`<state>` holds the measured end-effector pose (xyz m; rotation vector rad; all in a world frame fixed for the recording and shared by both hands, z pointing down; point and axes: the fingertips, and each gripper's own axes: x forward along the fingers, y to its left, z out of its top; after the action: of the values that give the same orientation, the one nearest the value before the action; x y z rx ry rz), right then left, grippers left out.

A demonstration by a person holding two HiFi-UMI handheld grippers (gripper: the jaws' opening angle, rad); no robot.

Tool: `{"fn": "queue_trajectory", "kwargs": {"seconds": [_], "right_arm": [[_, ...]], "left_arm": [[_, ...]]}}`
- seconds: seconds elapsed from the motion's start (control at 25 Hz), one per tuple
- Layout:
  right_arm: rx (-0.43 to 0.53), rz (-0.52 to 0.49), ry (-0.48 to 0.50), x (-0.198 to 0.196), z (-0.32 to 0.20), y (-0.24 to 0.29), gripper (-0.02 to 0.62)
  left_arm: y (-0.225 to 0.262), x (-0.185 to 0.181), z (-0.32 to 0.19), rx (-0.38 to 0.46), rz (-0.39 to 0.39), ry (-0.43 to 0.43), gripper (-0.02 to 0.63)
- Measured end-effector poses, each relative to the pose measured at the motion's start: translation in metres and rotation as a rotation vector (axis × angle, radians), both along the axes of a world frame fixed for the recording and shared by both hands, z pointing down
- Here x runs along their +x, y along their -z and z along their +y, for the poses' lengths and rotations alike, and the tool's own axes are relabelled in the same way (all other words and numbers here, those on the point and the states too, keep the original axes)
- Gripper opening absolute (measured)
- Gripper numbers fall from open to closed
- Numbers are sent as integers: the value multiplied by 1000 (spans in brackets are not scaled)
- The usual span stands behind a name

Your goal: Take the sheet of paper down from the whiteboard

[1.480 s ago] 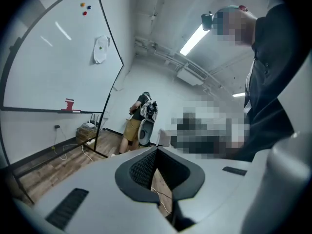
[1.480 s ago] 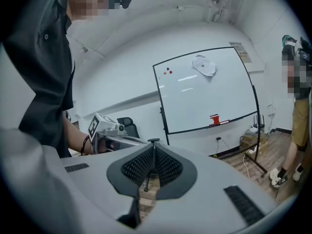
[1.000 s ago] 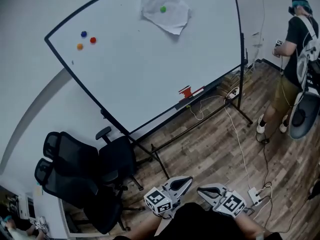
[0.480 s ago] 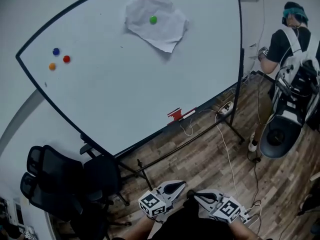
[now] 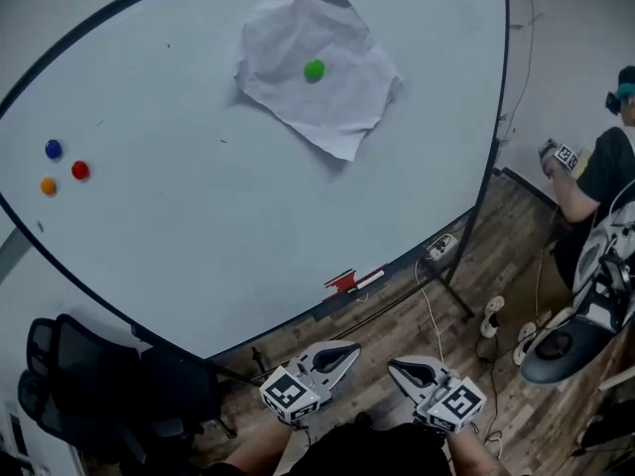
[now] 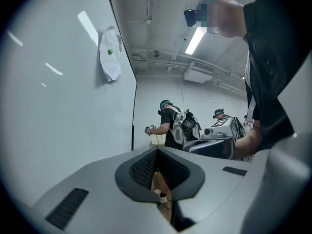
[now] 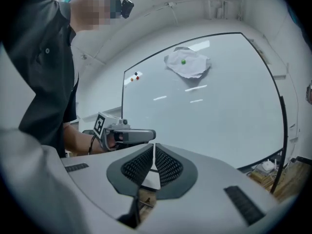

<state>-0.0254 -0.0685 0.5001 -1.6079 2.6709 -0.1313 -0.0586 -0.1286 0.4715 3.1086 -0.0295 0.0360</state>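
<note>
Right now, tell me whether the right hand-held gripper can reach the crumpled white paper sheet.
Probably not yet: the right hand-held gripper is low and shut, the crumpled white paper sheet high on the whiteboard; nothing blocks the way.

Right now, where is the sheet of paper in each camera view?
Head view: sheet of paper, top centre of the whiteboard.
Left gripper view: sheet of paper, upper left, by the whiteboard's edge.
Right gripper view: sheet of paper, upper centre.
Shared landmark: the green magnet pinning it.

One whiteboard [image 5: 198, 246]. One sheet of paper [image 5: 327, 107] at 12 o'clock. Four magnets: green magnet [image 5: 314, 68], blue magnet [image 5: 53, 149], red magnet [image 5: 80, 171], orange magnet [image 5: 48, 185].
</note>
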Motion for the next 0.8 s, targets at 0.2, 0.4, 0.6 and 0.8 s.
{"fn": "queue_trajectory", "kwargs": {"seconds": [0.2, 0.4, 0.6, 0.8], "right_arm": [[74, 5, 0, 29, -46, 34, 23], [170, -7, 41, 64, -89, 66, 23], [303, 4, 85, 112, -132, 121, 23], [465, 57, 71, 157, -175, 192, 25]], "left_arm": [[37, 14, -42, 31, 42, 42, 11], [62, 28, -74, 114, 49, 117, 11], [96, 51, -109, 219, 40, 233, 11], [163, 75, -135, 382, 40, 343, 11]]}}
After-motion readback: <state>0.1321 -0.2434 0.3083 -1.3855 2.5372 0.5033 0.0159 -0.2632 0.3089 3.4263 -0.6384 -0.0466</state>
